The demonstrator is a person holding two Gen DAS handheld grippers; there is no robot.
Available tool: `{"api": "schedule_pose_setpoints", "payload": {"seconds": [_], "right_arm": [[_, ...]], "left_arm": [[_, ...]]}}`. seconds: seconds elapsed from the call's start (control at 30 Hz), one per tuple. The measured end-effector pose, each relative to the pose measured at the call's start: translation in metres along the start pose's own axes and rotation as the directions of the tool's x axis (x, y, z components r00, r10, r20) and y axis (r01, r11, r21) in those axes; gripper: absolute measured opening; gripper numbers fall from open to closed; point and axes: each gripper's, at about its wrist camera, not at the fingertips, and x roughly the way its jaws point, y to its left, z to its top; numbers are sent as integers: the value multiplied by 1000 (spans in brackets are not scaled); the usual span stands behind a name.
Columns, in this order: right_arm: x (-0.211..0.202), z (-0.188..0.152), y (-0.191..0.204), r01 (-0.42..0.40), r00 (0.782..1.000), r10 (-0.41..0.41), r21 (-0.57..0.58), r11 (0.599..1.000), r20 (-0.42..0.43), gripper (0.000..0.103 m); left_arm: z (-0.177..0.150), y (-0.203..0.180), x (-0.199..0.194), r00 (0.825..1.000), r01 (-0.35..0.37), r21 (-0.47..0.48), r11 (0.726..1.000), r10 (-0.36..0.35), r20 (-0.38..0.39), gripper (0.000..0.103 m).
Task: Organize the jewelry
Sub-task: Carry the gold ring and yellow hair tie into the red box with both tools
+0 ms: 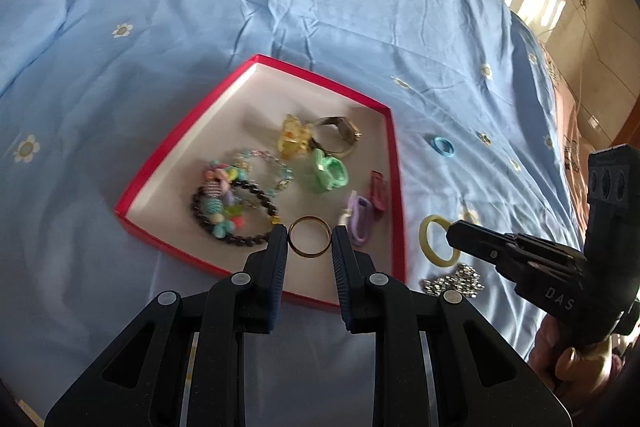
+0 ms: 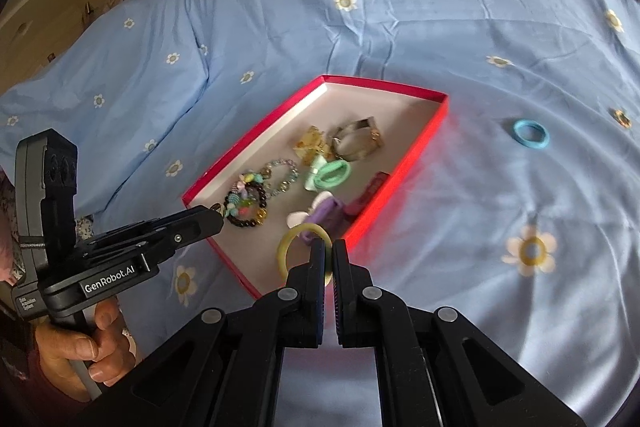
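The left gripper (image 1: pixel 310 241) pinches a gold ring (image 1: pixel 310 237) by its sides over the red box (image 1: pixel 256 61) — light, hard, slippery. The right gripper (image 2: pixel 329 259) nips the yellow bangle (image 2: pixel 294 239) by its rim — also stiff.

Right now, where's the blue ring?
The blue ring lies alone on the bedsheet, right of the red box in both wrist views, outside it.

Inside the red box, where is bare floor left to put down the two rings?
The far half of the box is bare, from the far corner to the yellow clip and watch. The left side beside the beaded bracelets is bare too. The near right, around the purple clip, is crowded.
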Motion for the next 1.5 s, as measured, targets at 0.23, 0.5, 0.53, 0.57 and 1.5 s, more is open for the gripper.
{"api": "schedule_pose_setpoints", "payload": {"seconds": [0.23, 0.5, 0.53, 0.57, 1.5], "right_arm": [[26, 12, 12, -12, 1000, 11, -24, 1000, -24, 3], [50, 18, 11, -3, 999, 1, -26, 1000, -53, 3], [53, 18, 11, -1, 998, 0, -25, 1000, -57, 3], [56, 19, 10, 1, 998, -3, -25, 1000, -61, 3], [75, 19, 1, -3, 995, 3, 4, 1000, -99, 9]], "left_arm": [[7, 17, 13, 999, -37, 7, 999, 37, -11, 21], [13, 30, 32, 997, -69, 19, 997, 70, -29, 21], [14, 31, 34, 997, -71, 21, 997, 71, -33, 21], [14, 31, 36, 997, -72, 22, 997, 73, -37, 21], [11, 29, 60, 991, -96, 57, 994, 101, -85, 21]]}}
